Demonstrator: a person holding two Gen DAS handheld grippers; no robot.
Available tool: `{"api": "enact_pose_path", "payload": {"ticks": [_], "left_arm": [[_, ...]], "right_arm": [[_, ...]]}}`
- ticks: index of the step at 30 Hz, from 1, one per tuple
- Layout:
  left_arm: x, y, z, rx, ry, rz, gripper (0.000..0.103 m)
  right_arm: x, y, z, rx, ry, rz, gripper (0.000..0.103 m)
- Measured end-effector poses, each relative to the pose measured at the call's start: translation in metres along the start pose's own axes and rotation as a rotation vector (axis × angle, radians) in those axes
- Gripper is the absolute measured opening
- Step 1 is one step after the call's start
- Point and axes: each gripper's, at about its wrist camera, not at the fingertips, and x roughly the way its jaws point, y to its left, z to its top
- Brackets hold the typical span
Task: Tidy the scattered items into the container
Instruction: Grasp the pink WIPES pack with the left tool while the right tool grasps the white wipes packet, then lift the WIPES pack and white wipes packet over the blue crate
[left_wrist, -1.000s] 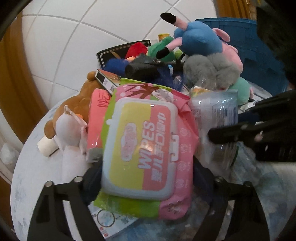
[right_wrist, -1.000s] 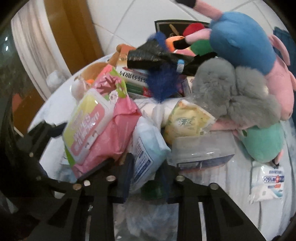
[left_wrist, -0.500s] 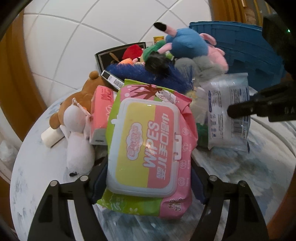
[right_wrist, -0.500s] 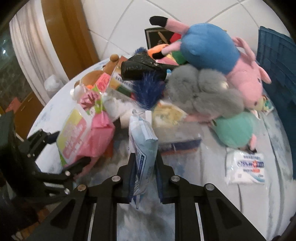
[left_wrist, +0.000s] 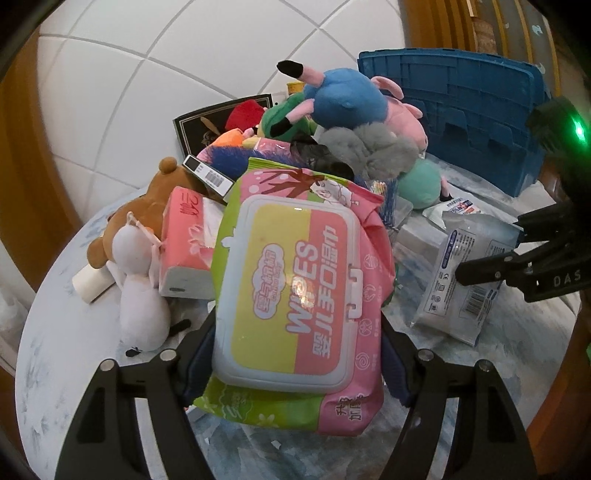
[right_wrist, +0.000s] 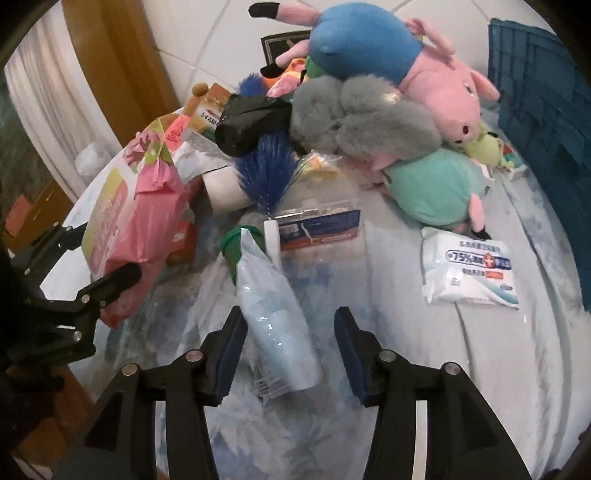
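Note:
My left gripper (left_wrist: 295, 354) is shut on a big pink and green wipes pack (left_wrist: 295, 291) and holds it above the round table. The pack also shows at the left of the right wrist view (right_wrist: 136, 225). My right gripper (right_wrist: 290, 350) is open. A pale blue plastic packet (right_wrist: 275, 325) lies on the table between its fingers, touching neither; it also shows in the left wrist view (left_wrist: 465, 280). The blue crate (left_wrist: 461, 114) stands at the back right of the table.
A pile of plush toys fills the back of the table: a blue and pink pig (right_wrist: 388, 59), a grey furry one (right_wrist: 362, 118), a teal one (right_wrist: 436, 188). A white wipes packet (right_wrist: 469, 269), a clear box (right_wrist: 317, 225), a blue duster (right_wrist: 266, 170), a brown bear (left_wrist: 140, 218) and a pink tissue pack (left_wrist: 184, 243) lie around.
My right gripper has opened and let go of the pale blue packet, which now lies on the table. Both grippers pulled back from the pile; the left one still holds the wipes pack.

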Motion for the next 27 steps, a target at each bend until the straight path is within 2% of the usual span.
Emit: {"api": "enact_pose_path", "payload": {"ticks": [4, 16, 27], "left_arm": [[-0.004, 0.005, 0.002, -0.010, -0.015, 0.009, 0.075], [-0.026, 0.011, 0.019, -0.016, -0.074, 0.034, 0.075], [-0.057, 0.008, 0.068, -0.008, -0.178, 0.049, 0.075]], "right_arm": [[-0.011, 0.004, 0.003, -0.009, -0.016, -0.005, 0.018], [-0.060, 0.003, 0.020, 0.025, -0.104, 0.006, 0.017], [-0.102, 0.012, 0.042, -0.009, -0.221, -0.057, 0.017]]}}
